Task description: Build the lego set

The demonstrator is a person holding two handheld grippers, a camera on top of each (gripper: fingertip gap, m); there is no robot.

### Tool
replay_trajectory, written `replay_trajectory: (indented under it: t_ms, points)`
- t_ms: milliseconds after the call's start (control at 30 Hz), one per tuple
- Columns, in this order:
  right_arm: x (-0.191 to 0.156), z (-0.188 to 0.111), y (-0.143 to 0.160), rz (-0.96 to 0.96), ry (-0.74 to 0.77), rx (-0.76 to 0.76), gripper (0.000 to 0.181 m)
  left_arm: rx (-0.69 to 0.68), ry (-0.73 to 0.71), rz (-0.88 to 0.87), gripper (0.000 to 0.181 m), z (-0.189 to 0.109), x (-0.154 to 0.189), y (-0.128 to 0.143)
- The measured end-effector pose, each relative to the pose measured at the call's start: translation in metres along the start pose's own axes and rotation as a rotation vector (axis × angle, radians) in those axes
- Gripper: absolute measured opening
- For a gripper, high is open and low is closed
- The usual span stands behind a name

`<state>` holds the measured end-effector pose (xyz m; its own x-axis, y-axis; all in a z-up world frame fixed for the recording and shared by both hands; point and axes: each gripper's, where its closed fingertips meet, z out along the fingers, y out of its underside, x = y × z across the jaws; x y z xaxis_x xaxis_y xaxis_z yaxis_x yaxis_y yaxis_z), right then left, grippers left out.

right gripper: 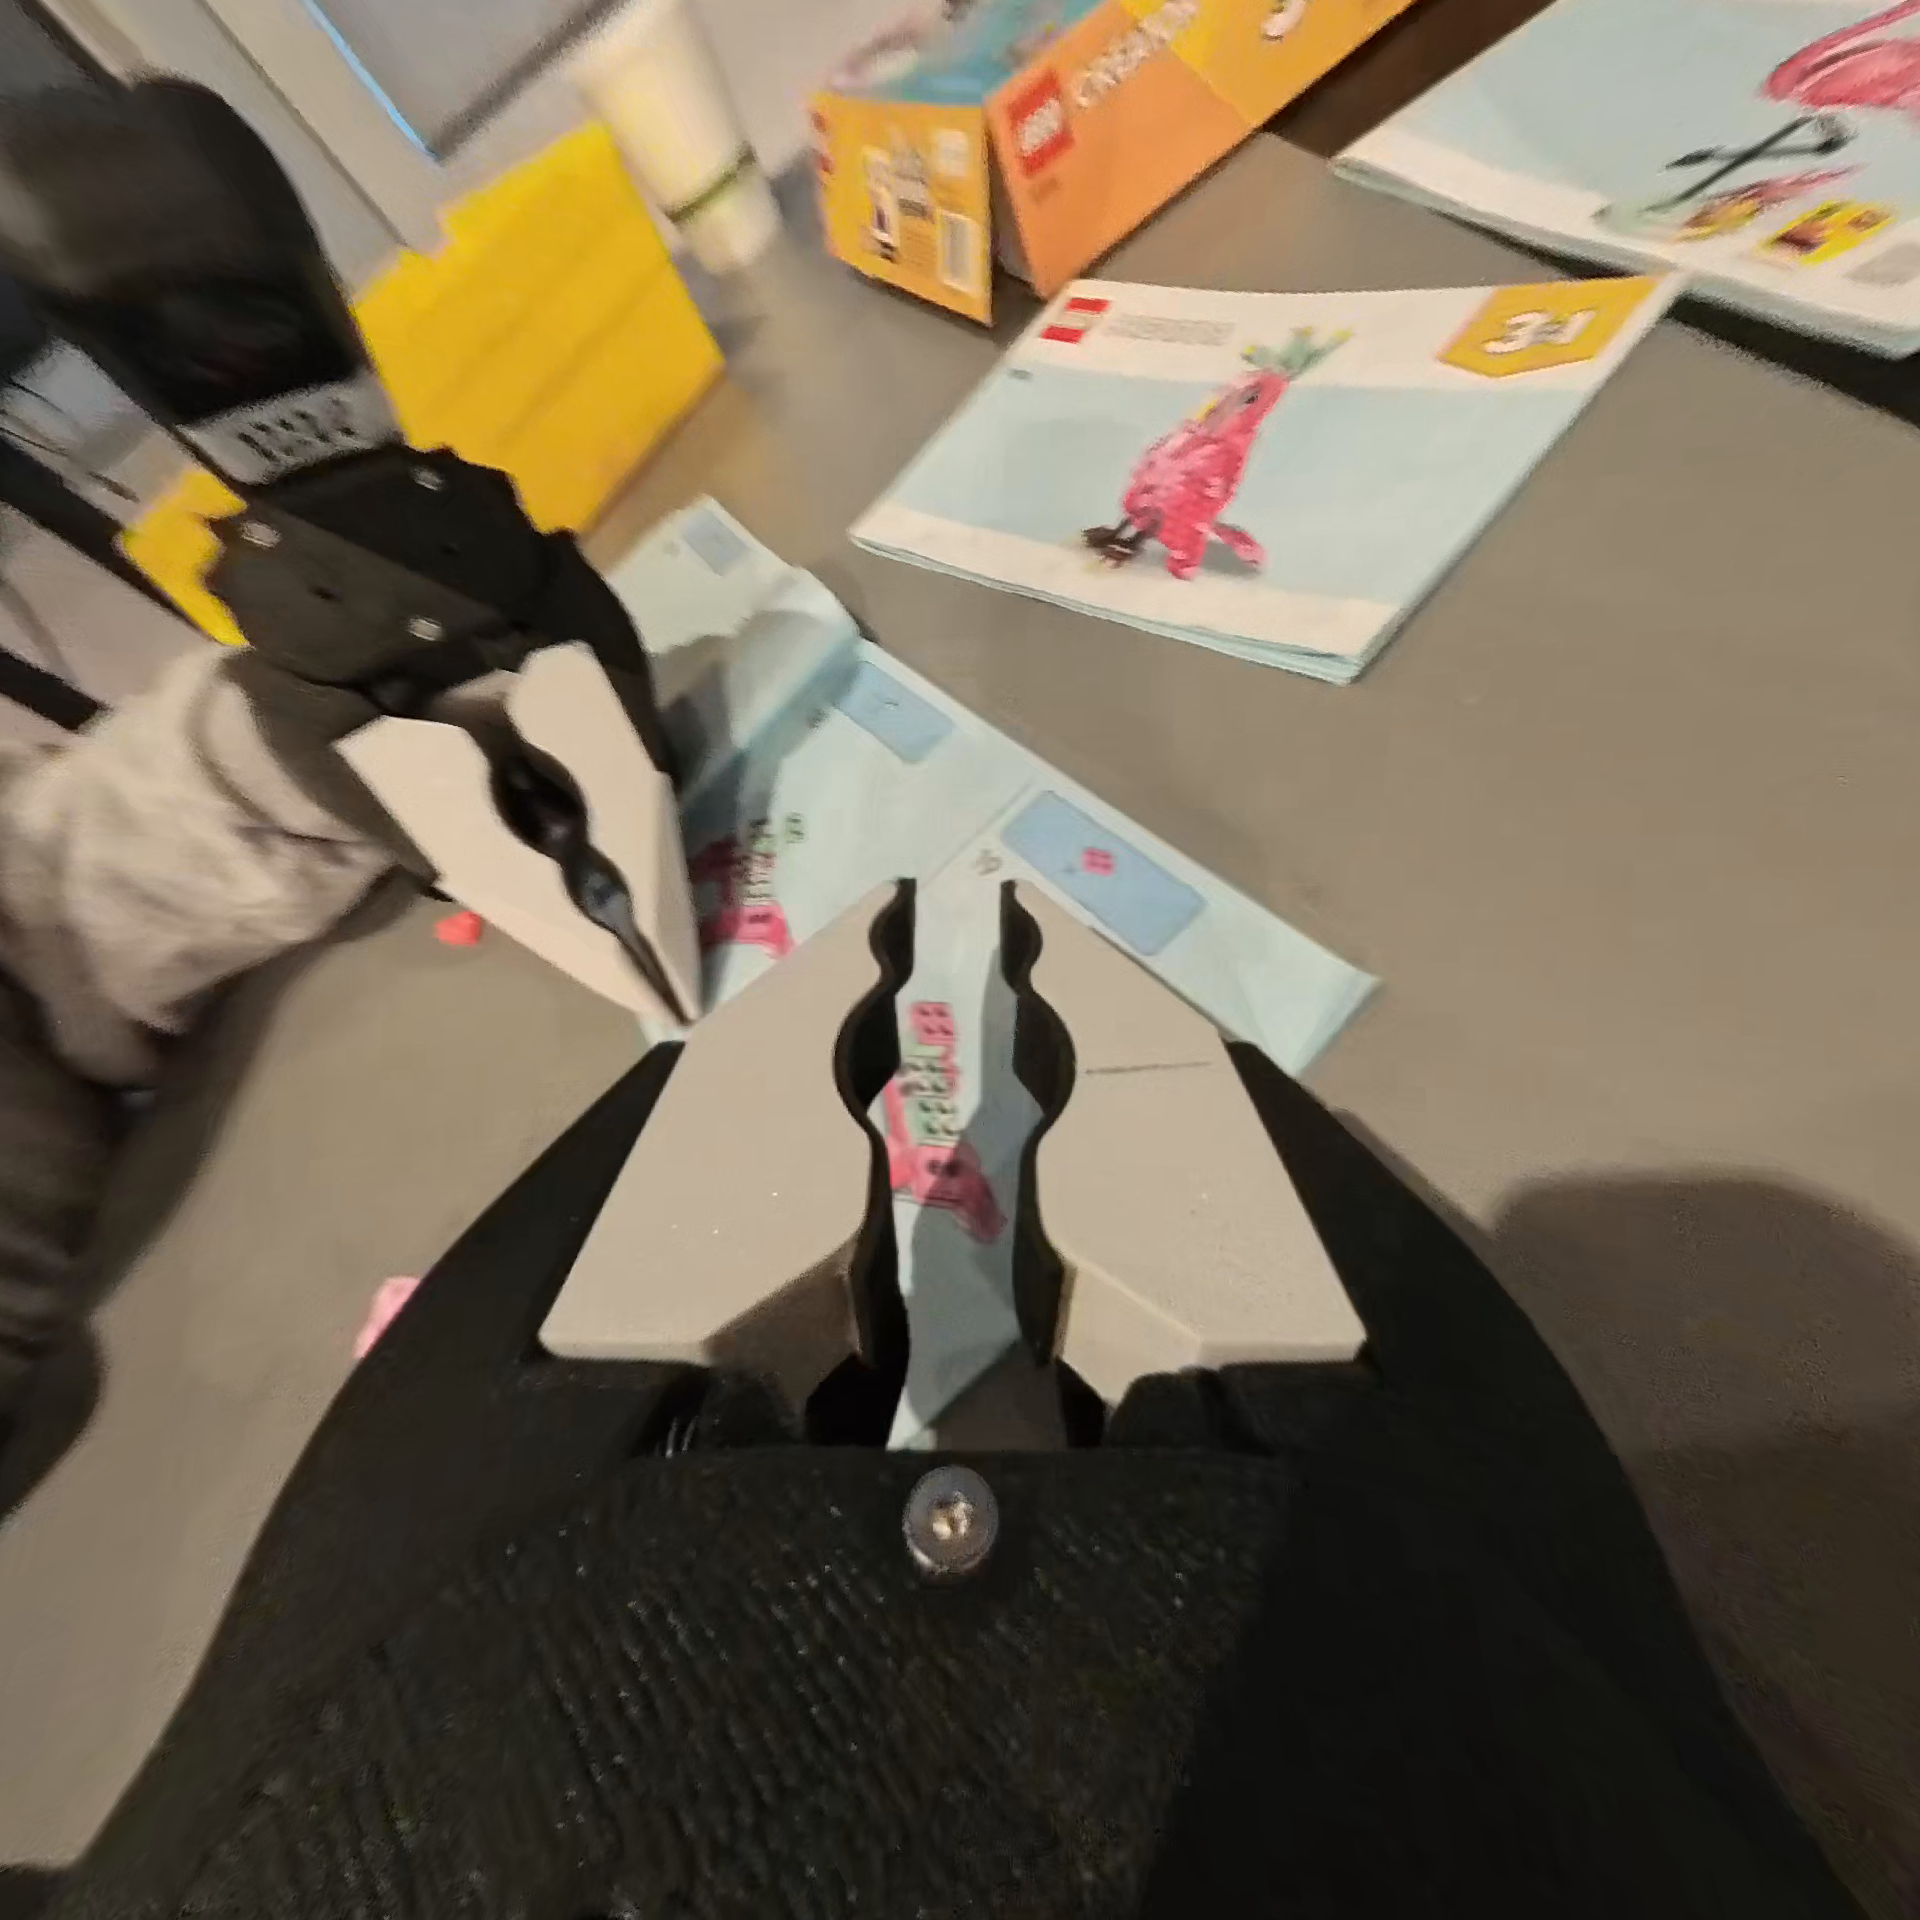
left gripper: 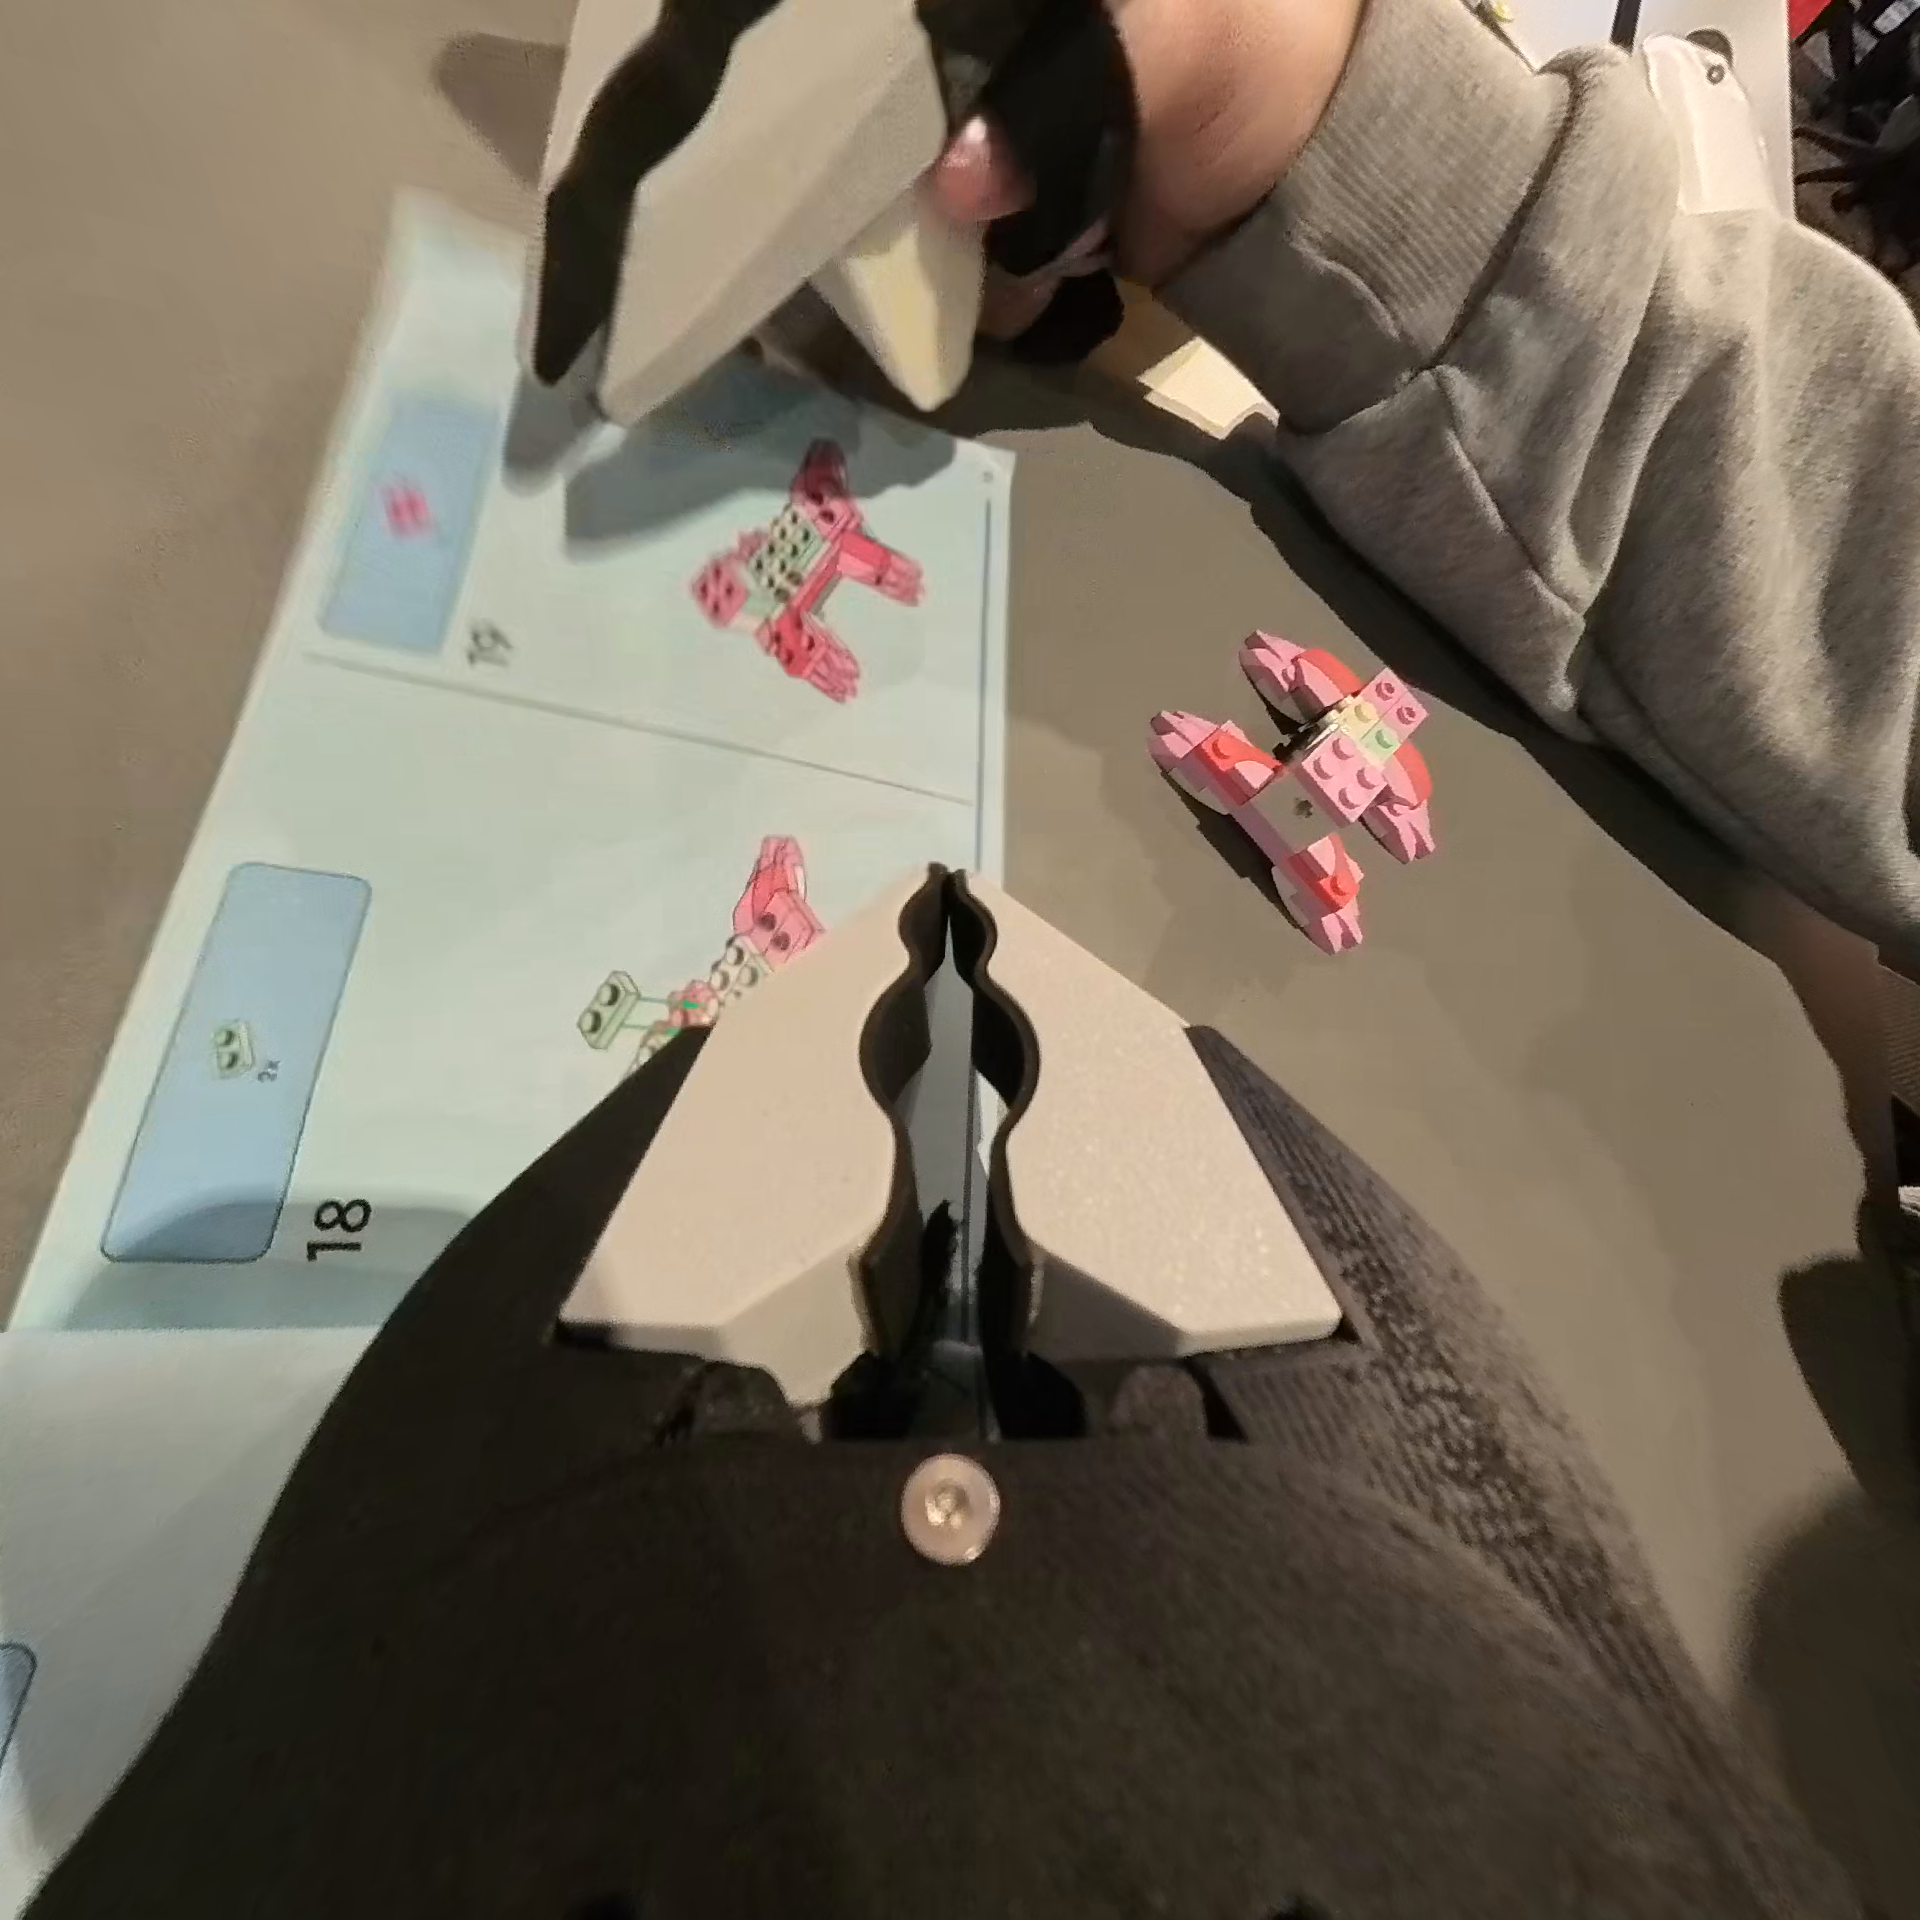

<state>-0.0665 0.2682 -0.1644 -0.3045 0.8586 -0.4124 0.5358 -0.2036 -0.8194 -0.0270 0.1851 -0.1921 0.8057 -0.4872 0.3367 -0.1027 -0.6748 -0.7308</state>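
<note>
A partly built pink and red lego model [left gripper: 1309, 790] lies on the grey table, to the right of the open instruction booklet [left gripper: 520, 748]. My left gripper [left gripper: 949, 881] is shut with nothing visible between its fingertips, over the booklet's right edge and left of the model. It also shows in the right wrist view [right gripper: 670, 997], shut. My right gripper [right gripper: 956, 888] is slightly open and empty above the booklet page [right gripper: 1091, 935]. In the left wrist view it hovers over the booklet's far end [left gripper: 769, 384]. A loose pink piece [right gripper: 457, 928] lies near the left gripper.
A person's grey sleeve [left gripper: 1558, 468] lies beside the model. Two closed booklets [right gripper: 1195, 468] [right gripper: 1662, 135], an orange lego box [right gripper: 1039, 156], a yellow box [right gripper: 540, 312] and a white tube [right gripper: 696, 135] sit at the back. Another pink piece [right gripper: 384, 1314] lies at the left. Tip to tip, the grippers are about 10 centimetres apart.
</note>
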Motion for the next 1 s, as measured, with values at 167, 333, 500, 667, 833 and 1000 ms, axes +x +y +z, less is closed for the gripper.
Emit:
replay_trajectory:
  t_ms: [167, 333, 500, 667, 833, 1000]
  points:
    - [-0.01, -0.007, -0.006, 0.008, -0.01, 0.088, 0.032, 0.0, -0.003, 0.004, 0.0, 0.0, 0.0, 0.0]
    - [0.0, -0.052, -0.029, -0.274, 0.396, 0.351, 0.039, 0.0, -0.045, 0.13, 0.0, 0.003, 0.009, -0.001]
    - [-0.01, -0.101, -0.019, -0.434, 0.75, 0.45, 0.037, 0.178, -0.267, 0.306, 0.029, -0.004, 0.028, -0.048]
    - [-0.02, -0.143, -0.019, -0.447, 0.936, 0.592, 0.03, 0.117, -0.304, 0.294, 0.04, 0.022, 0.036, -0.068]
    - [-0.009, -0.162, -0.02, -0.419, 0.983, 0.629, 0.027, -0.122, -0.359, 0.287, 0.044, 0.069, 0.003, -0.068]
    - [0.001, -0.173, -0.021, -0.409, 0.971, 0.646, 0.025, -0.187, -0.303, 0.238, 0.055, 0.093, 0.0, -0.065]
